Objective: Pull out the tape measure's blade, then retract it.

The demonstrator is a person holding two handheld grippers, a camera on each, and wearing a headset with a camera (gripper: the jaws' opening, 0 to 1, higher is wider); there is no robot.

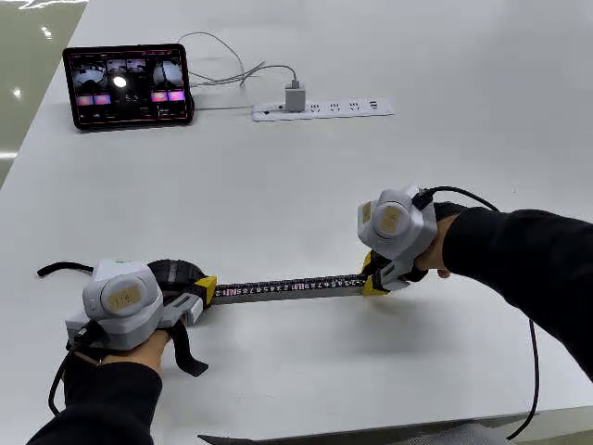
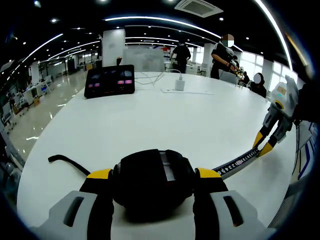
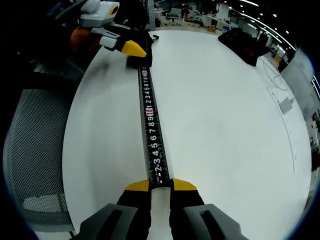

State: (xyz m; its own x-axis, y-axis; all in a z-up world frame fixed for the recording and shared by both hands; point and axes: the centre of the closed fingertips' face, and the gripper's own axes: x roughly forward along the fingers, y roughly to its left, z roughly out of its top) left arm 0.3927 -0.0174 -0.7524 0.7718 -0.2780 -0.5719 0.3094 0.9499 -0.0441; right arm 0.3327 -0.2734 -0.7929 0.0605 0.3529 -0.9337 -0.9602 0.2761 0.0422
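White table under us: our left gripper clamps the tape measure case; our right gripper seems to pinch the blade tip, well out from that case. Pull looks done; next we feed it back slowly.

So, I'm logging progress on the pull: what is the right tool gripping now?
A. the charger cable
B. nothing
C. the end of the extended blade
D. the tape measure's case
C: the right tool is shut on the blade at its end, while the left tool holds the case.
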